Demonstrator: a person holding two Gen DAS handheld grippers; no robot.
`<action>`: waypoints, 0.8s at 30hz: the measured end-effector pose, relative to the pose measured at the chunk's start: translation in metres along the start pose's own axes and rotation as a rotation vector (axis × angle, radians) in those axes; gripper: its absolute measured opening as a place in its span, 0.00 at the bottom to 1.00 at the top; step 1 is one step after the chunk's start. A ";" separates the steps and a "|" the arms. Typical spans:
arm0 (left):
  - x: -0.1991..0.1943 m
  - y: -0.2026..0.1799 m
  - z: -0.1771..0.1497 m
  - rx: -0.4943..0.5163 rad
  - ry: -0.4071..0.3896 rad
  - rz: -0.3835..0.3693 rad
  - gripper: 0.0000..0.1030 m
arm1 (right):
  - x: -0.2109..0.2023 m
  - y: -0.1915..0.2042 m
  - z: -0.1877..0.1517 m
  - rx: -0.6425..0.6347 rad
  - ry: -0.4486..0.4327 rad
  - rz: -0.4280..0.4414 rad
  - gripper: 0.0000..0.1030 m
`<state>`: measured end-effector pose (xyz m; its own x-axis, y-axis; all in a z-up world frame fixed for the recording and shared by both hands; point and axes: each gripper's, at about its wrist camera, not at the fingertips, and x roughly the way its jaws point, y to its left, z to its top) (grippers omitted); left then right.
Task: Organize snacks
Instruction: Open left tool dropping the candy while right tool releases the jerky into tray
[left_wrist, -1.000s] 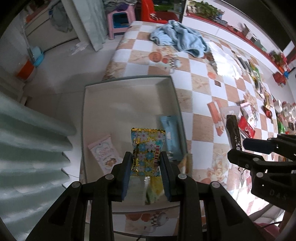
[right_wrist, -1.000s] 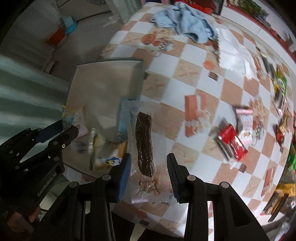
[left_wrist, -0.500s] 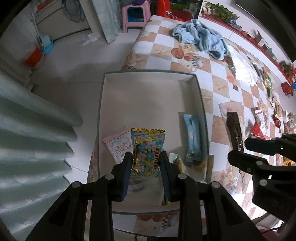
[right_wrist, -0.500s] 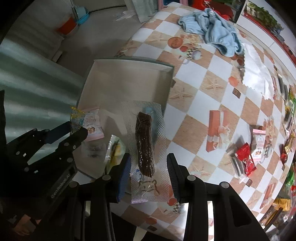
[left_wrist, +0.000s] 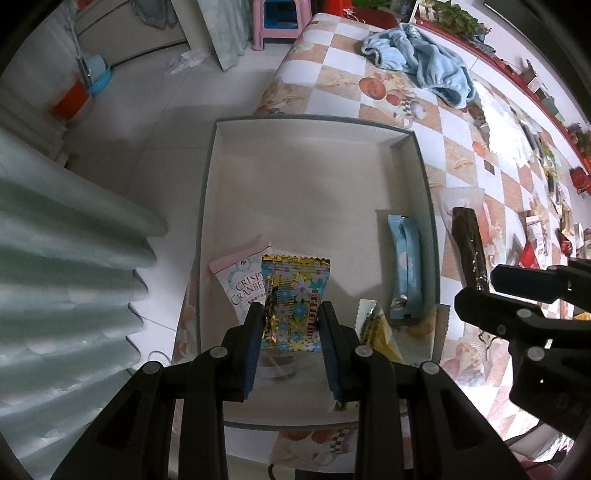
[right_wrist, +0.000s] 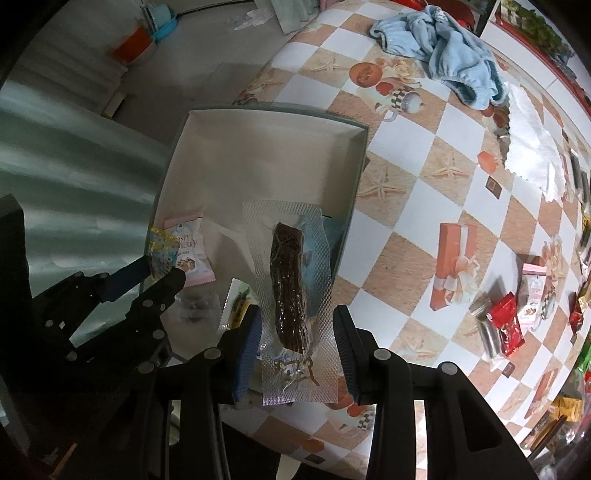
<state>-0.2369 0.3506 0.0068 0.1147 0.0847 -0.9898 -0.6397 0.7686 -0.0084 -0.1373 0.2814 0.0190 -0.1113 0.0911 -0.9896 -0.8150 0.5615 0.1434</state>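
My left gripper (left_wrist: 291, 325) is shut on a gold flower-print snack packet (left_wrist: 295, 295) and holds it over the near end of a shallow white box (left_wrist: 314, 177). Inside the box lie a pink-topped cranberry packet (left_wrist: 240, 277), a light blue bar (left_wrist: 404, 266) and a yellow packet (left_wrist: 376, 328). My right gripper (right_wrist: 297, 325) is shut on a clear vacuum pouch with a dark brown stick (right_wrist: 290, 291), hanging over the box's right wall (right_wrist: 354, 184). That pouch (left_wrist: 467, 243) and the right gripper's fingers (left_wrist: 517, 280) show at the right of the left wrist view.
The box sits at the edge of a checkered tablecloth (right_wrist: 424, 184). A blue towel (right_wrist: 450, 51) lies at the far end. Several loose snack packets, a red one (right_wrist: 506, 325) among them, are scattered to the right. Ribbed pale panels (left_wrist: 55, 240) and floor lie left of the table.
Both grippers have shifted leftward over the box and come lower, each still holding its packet. The box now fills more of both views.
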 end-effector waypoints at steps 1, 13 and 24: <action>0.001 0.001 0.000 0.000 0.001 0.001 0.32 | 0.001 0.001 0.001 0.000 0.002 0.001 0.40; 0.021 0.002 0.003 0.004 0.038 0.003 0.32 | 0.022 0.004 0.015 0.014 0.049 0.015 0.40; 0.028 0.003 0.002 0.008 0.063 0.021 0.38 | 0.031 0.007 0.023 0.016 0.060 0.020 0.40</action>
<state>-0.2342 0.3561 -0.0212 0.0530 0.0605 -0.9968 -0.6355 0.7720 0.0130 -0.1338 0.3071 -0.0106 -0.1617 0.0533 -0.9854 -0.8030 0.5733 0.1628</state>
